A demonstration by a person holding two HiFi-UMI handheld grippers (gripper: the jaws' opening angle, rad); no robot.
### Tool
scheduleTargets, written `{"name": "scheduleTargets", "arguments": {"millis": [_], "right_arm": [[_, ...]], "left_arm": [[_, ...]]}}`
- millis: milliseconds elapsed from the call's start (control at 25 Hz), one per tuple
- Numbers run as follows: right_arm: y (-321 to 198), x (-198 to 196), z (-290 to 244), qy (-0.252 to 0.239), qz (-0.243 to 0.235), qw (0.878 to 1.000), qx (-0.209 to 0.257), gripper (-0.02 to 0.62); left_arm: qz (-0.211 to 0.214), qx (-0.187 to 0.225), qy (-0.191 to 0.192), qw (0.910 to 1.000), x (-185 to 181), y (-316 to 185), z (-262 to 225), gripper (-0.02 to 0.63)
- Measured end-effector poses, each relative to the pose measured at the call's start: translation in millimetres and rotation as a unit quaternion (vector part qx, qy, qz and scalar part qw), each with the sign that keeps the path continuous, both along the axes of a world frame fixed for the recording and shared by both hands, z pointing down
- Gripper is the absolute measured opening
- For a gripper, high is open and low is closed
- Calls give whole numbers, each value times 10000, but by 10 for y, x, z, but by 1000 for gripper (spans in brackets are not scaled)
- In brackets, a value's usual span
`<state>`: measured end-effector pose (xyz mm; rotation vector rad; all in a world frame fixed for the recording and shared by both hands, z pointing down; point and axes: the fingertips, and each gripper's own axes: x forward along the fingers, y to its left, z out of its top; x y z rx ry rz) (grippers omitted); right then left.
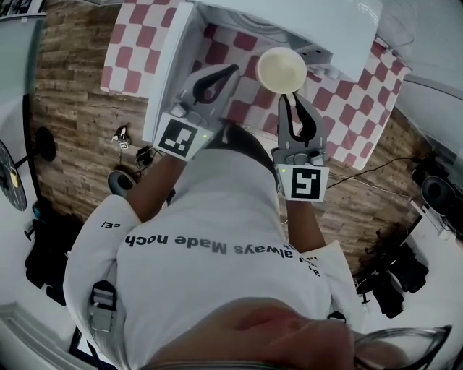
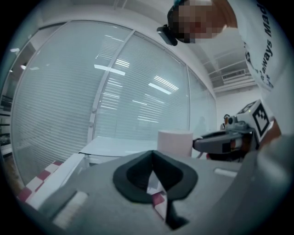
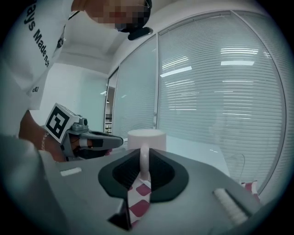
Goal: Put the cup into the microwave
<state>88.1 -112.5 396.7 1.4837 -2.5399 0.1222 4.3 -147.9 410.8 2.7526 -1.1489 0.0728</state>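
Cup (image 1: 282, 69), smooth white cylinder, is hanging above the red-checked cloth (image 1: 340, 108). The right gripper (image 1: 290, 100) is pinching its loop handle. Left gripper (image 1: 231, 70), at the cup's 9 o'clock, is holding its jaws together, empty. Boxy white microwave (image 1: 296, 22) at 12 o'clock is running off frame, with its cavity hidden.

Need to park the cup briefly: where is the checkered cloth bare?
Bare checkered cloth lies right of the right gripper, out to the table's edge. There is another patch left of the white panel. The middle is crowded: the left gripper, the held cup and the microwave sit close together.
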Motion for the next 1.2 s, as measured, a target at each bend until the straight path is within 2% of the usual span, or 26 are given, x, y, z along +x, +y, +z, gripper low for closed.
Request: {"name": "scheduleTargets", "arguments": {"millis": [600, 1200], "right_arm": [[-251, -80, 792, 63, 128, 9998, -124, 41], [-595, -152, 1268, 114, 257, 9995, -172, 41]], "left_arm": [[-289, -92, -61, 9995, -59, -176, 672, 3], [-368, -51, -41, 9993, -43, -489, 985, 3]]}}
